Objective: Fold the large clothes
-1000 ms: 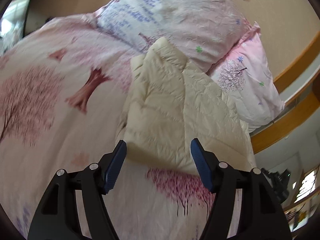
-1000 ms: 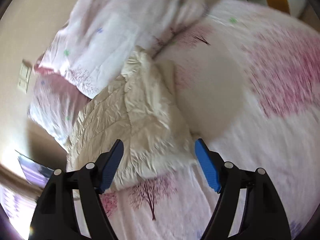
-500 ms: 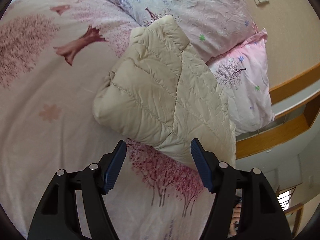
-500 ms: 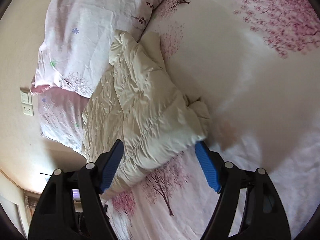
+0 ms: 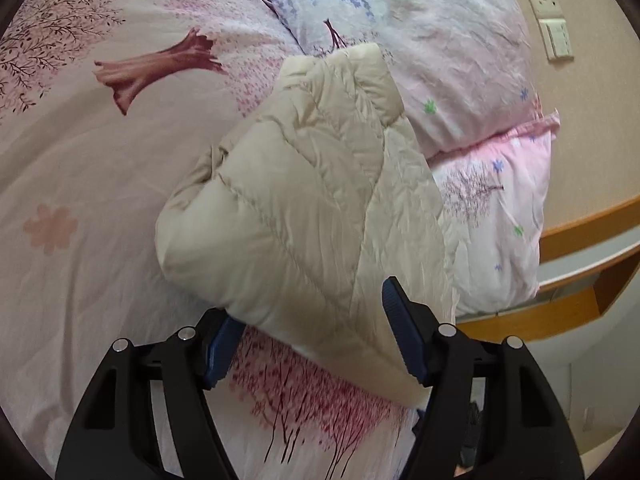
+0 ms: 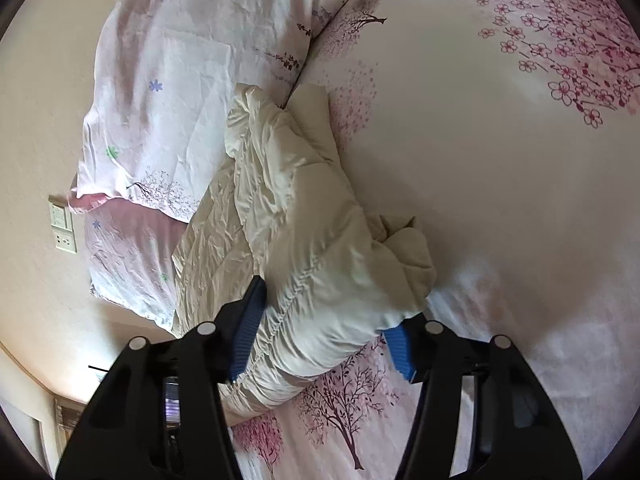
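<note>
Cream puffer jacket (image 5: 304, 216), already folded to a thick bundle, lies on floral bedspread (image 5: 80, 184) w/ its far end against the pillows (image 5: 440, 40). Prob light, soft, springy, shell slick, so take deep bites at near hem corners. Left gripper (image 5: 312, 344) is spread, straddling the near edge, pads not pressing. Right gripper (image 6: 324, 332) has just been closing, jaws now squeezing the bunched near end.

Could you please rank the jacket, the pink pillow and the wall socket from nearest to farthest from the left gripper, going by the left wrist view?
From the left gripper:
1. Jacket: its near edge lies between the fingers.
2. Pink pillow: behind the jacket, to the right.
3. Wall socket: on the wall, upper right.
</note>
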Motion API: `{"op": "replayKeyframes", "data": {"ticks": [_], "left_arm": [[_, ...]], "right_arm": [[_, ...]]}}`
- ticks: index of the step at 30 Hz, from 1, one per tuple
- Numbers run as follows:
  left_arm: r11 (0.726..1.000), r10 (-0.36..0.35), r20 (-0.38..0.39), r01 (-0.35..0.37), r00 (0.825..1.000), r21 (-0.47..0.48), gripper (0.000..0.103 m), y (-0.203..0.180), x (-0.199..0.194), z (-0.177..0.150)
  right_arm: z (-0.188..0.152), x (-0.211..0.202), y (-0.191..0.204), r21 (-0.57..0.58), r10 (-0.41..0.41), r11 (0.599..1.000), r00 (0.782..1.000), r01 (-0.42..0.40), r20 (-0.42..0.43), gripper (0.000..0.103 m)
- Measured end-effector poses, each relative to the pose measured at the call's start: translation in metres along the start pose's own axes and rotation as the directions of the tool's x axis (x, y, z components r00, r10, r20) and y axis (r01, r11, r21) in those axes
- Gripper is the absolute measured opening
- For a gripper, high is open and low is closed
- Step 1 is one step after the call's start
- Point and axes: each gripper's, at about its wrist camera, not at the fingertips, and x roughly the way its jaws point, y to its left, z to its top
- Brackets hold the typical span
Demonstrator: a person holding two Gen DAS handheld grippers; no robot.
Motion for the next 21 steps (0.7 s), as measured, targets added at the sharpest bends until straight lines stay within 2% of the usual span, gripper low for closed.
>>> {"op": "replayKeyframes", "data": {"ticks": [4, 6, 8, 11, 14, 21], "left_arm": [[0.999, -0.008, 0.049, 0.010, 0.999, -0.040, 0.065, 0.003, 0.002, 0.006], [0.999, -0.004, 0.068, 0.008, 0.998, -0.053, 0.058, 0.005, 0.004, 0.007], [0.997, -0.003, 0.063, 0.008, 0.998, -0.071, 0.040, 0.010, 0.009, 0.008], [0.996, -0.026, 0.051, 0.030, 0.998, -0.086, 0.028, 0.015, 0.012, 0.011], [0.996, -0.050, 0.058, 0.054, 0.997, -0.077, 0.021, 0.015, 0.004, 0.015], [0.997, -0.074, 0.122, 0.078, 0.990, -0.025, 0.017, 0.010, -0.037, 0.021]], "right_arm": [[0.001, 0.002, 0.001, -0.010, 0.000, 1.000, 1.000, 0.001, 0.011, 0.053], [0.001, 0.004, 0.001, -0.021, -0.014, 1.000, 1.000, 0.014, 0.018, 0.043], [0.000, 0.007, 0.001, -0.028, -0.014, 0.999, 1.000, 0.015, 0.011, 0.033], [-0.003, 0.005, 0.005, -0.060, 0.001, 0.998, 1.000, 0.000, 0.020, 0.024], [-0.006, -0.002, 0.016, -0.094, 0.030, 0.995, 0.999, -0.028, 0.027, 0.021], [-0.026, -0.010, 0.041, -0.173, 0.104, 0.979, 0.994, -0.107, -0.025, 0.020]]}}
